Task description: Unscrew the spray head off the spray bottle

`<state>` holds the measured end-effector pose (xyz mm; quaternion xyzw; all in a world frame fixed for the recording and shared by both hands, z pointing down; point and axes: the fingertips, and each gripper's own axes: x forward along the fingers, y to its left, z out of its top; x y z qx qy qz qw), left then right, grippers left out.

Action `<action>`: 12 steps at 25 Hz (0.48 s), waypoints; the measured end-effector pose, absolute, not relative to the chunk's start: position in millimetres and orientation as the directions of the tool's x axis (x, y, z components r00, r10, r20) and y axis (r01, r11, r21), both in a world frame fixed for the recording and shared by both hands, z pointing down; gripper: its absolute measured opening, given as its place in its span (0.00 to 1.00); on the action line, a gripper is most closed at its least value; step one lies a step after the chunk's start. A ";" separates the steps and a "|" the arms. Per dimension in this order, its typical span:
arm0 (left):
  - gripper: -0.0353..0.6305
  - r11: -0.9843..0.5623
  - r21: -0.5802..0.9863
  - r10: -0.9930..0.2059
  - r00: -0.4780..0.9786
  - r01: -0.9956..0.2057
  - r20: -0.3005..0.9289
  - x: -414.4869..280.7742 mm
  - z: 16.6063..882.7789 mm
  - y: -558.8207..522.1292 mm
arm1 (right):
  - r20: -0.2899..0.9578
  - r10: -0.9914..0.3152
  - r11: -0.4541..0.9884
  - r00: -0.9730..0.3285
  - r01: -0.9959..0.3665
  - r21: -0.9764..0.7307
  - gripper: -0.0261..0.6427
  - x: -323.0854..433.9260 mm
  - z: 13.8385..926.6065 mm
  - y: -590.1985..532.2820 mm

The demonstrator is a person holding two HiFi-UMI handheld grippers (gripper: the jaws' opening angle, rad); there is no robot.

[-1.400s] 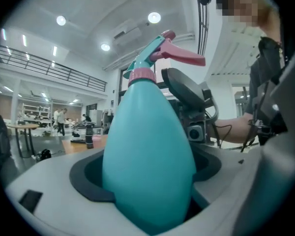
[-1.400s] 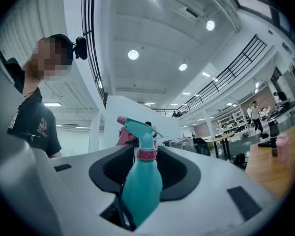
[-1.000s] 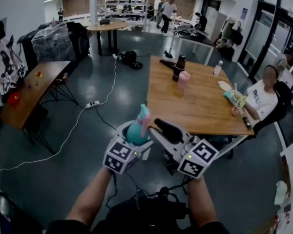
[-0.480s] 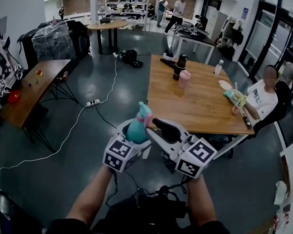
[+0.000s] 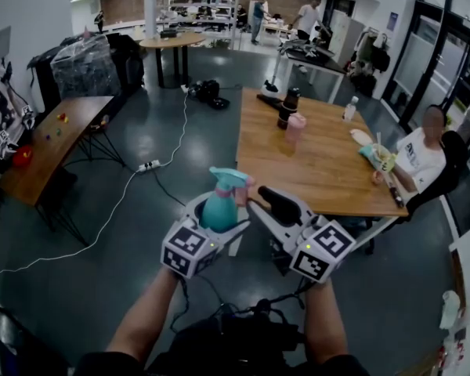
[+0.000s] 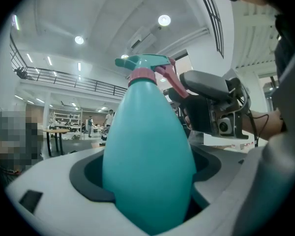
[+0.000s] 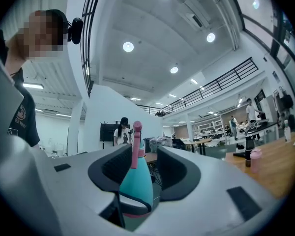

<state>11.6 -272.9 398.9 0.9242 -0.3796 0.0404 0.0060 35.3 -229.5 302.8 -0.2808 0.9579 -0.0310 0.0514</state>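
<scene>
Opening R claw (image 7: 145, 156); spray head (image 7: 135, 141) loose between pads.

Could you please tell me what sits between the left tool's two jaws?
The spray bottle: in the left gripper view its teal body fills the gap of the left tool, whose jaws clamp it from both sides.
</scene>
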 end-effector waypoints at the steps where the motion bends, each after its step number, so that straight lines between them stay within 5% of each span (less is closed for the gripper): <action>1: 0.70 -0.713 -0.021 -0.700 0.709 -0.701 0.079 11.5 398.7 -273.3 | -0.080 -0.548 0.836 -0.833 -0.541 -0.088 0.29 36.7 303.1 -231.7; 7: 0.70 -0.698 -0.047 -0.715 0.691 -0.715 0.102 12.5 403.6 -278.8 | -0.106 -0.564 0.826 -0.819 -0.559 -0.078 0.29 42.1 296.9 -231.9; 12: 0.70 -0.673 -0.057 -0.738 0.664 -0.737 0.123 11.9 405.6 -282.4 | -0.125 -0.535 0.845 -0.836 -0.533 -0.052 0.17 34.3 284.9 -216.9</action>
